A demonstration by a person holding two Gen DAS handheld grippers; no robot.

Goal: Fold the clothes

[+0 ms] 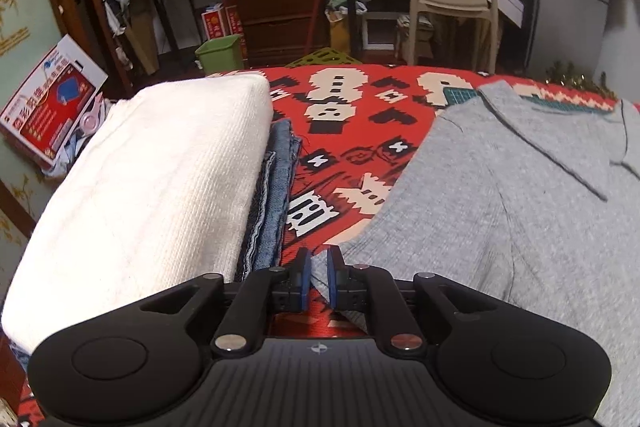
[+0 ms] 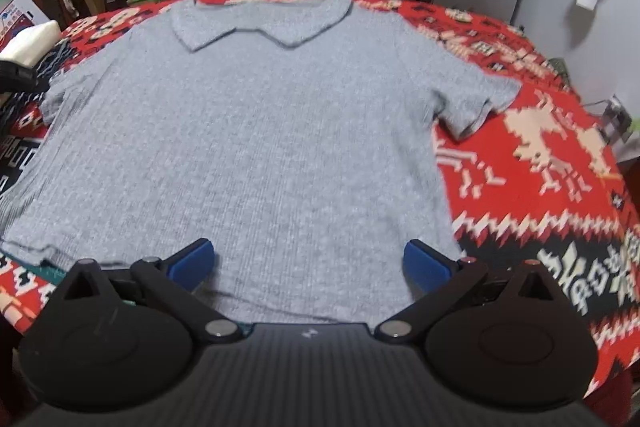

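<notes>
Roughly mid-task, I'd say. Biggest item first: the table (image 2: 540, 155), under its red patterned cloth, carries everything. My current piece, the grey collared shirt (image 2: 248, 147), lies flat and face-up across the middle of it, collar at the far edge, both short sleeves spread out, hem toward me. No fold in it yet as far as I can see, so that whole garment is still to do.

Done pile sits off to the shirt's left, apart from it: a folded white knit (image 1: 144, 187) stacked on folded blue denim (image 1: 272, 195). Those two look finished.

My left tool (image 1: 318, 277) has its blue pads pinched nearly together on a bit of the shirt's grey fabric at the near left corner, by the hem edge. So that corner is gripped.

My right tool (image 2: 308, 263) is spread wide, hovering over the hem near the shirt's middle-right, pads either side of bare fabric and holding nothing.

Left to do, in my judgement: grab the hem on the right side, then fold the shirt and stack it on the pile.
</notes>
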